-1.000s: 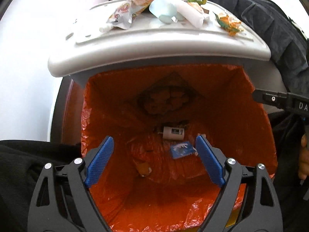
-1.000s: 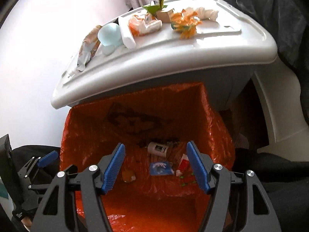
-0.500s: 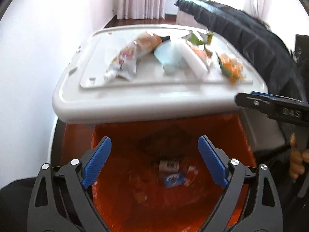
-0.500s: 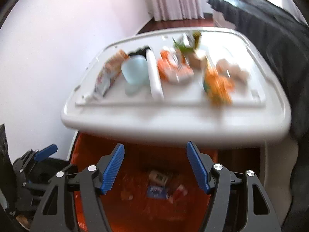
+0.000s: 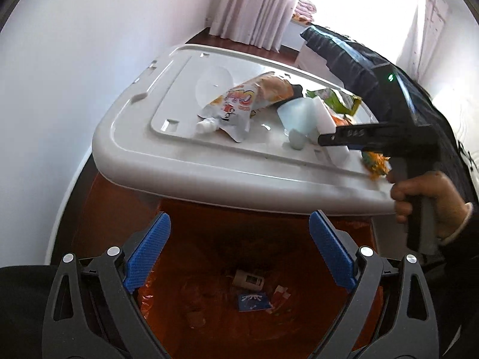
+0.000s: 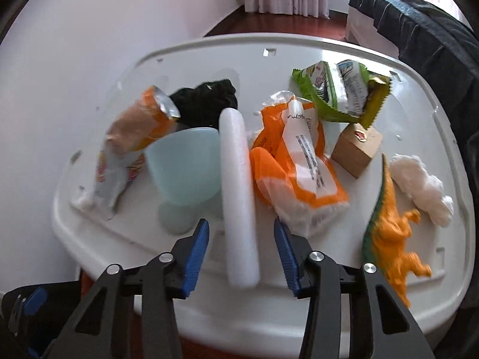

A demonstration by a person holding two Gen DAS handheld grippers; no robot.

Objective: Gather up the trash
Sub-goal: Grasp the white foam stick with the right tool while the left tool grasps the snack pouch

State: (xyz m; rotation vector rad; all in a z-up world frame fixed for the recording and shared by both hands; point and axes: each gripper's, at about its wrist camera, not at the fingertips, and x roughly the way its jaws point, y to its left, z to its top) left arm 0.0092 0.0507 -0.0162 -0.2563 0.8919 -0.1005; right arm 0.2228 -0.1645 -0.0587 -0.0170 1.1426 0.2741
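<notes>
An orange-lined trash bin (image 5: 353, 323) sits below a white plastic table (image 5: 185, 161), with a small bottle (image 5: 248, 278) and wrappers inside. My left gripper (image 5: 239, 251) is open and empty above the bin. My right gripper (image 6: 241, 251) is open, its fingers on either side of the near end of a white foam stick (image 6: 238, 185) on the table (image 6: 179, 59). Around the stick lie an orange snack bag (image 6: 134, 137), a pale blue cup (image 6: 185, 164), an orange-white wrapper (image 6: 299, 161) and a green wrapper (image 6: 338, 89).
On the table also lie a black cloth (image 6: 203, 104), a brown box (image 6: 356, 146), white tissue (image 6: 419, 185) and an orange toy dinosaur (image 6: 392, 224). A white wall is at the left. A dark-covered bed (image 6: 419, 18) stands at the right.
Both grippers rose from inside the bin. The right one moved forward over the table edge and now straddles the foam stick. Its jaws narrowed somewhat.
</notes>
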